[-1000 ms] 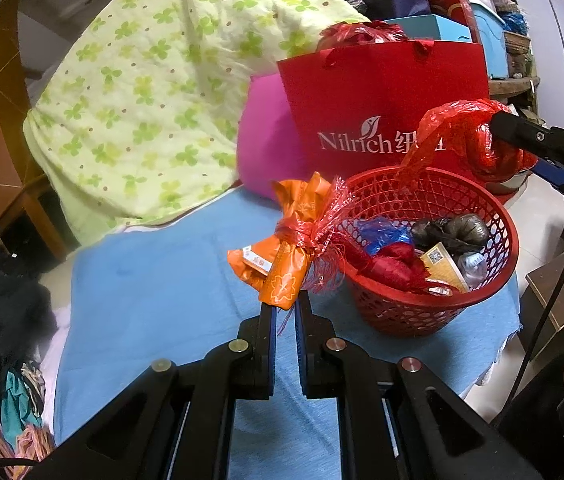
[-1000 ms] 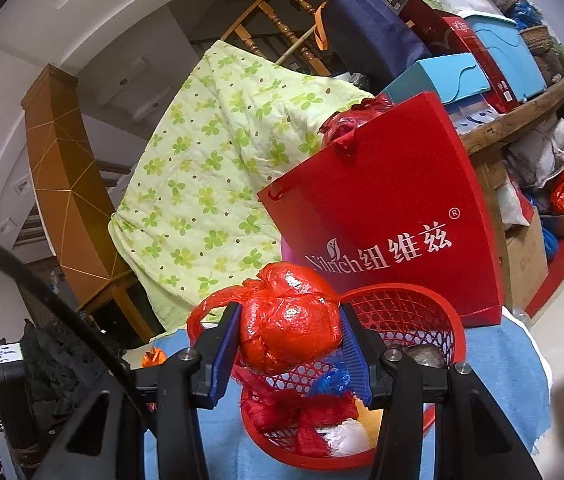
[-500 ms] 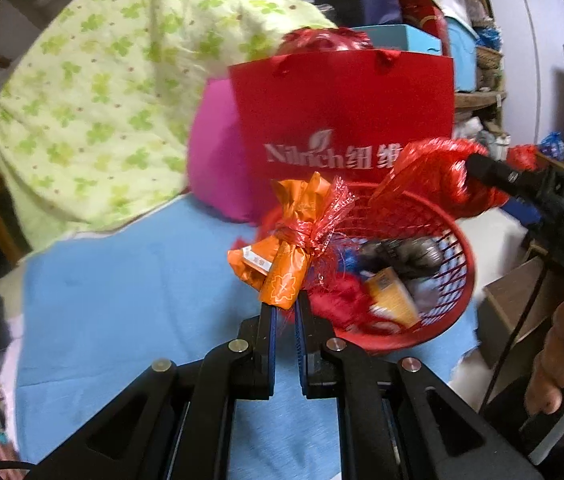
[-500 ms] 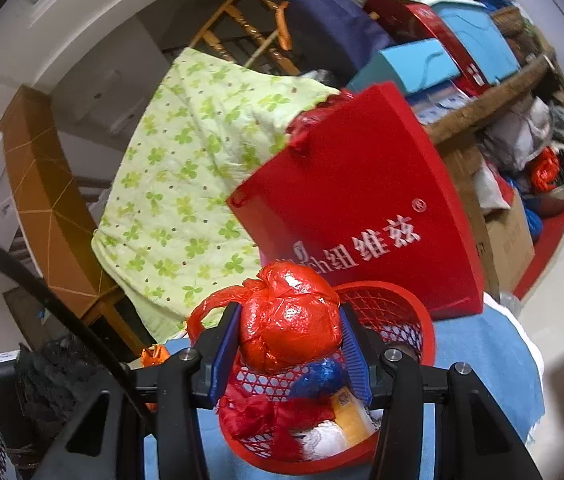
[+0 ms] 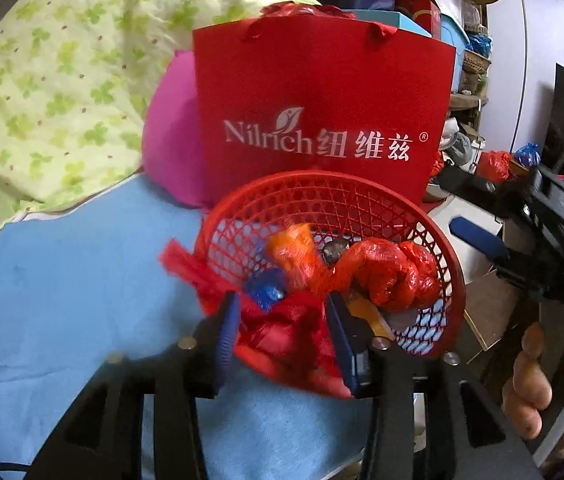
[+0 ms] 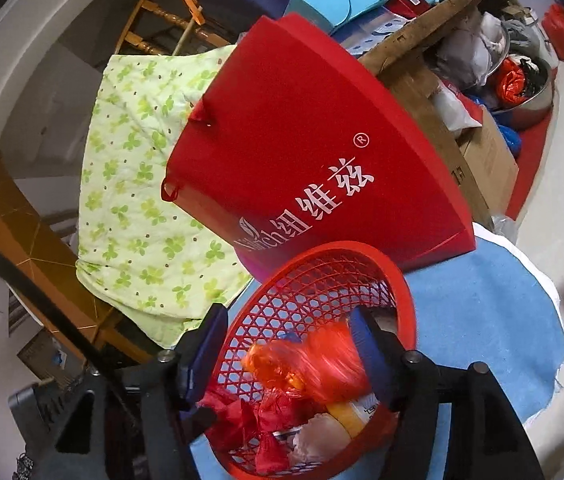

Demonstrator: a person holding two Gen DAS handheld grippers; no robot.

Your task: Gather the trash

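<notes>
While both my grippers open over the red basket (image 5: pixel 434 236), the orange wrapper (image 5: pixel 294 252) and red bag (image 5: pixel 394 272) drop inside it; nothing more shows on the blue cloth (image 5: pixel 81 280).

A red lattice basket (image 5: pixel 330 196) at the frame's centre holds a crumpled red bag (image 5: pixel 398 276), an orange wrapper (image 5: pixel 294 252) and a blue scrap (image 5: pixel 265 292). Behind stands a red paper bag (image 5: pixel 322 92) with white lettering. The cloth (image 5: pixel 61 260) beneath is plain blue. At upper left lies a pale green quilt (image 5: pixel 61 60) with a clover pattern.
</notes>
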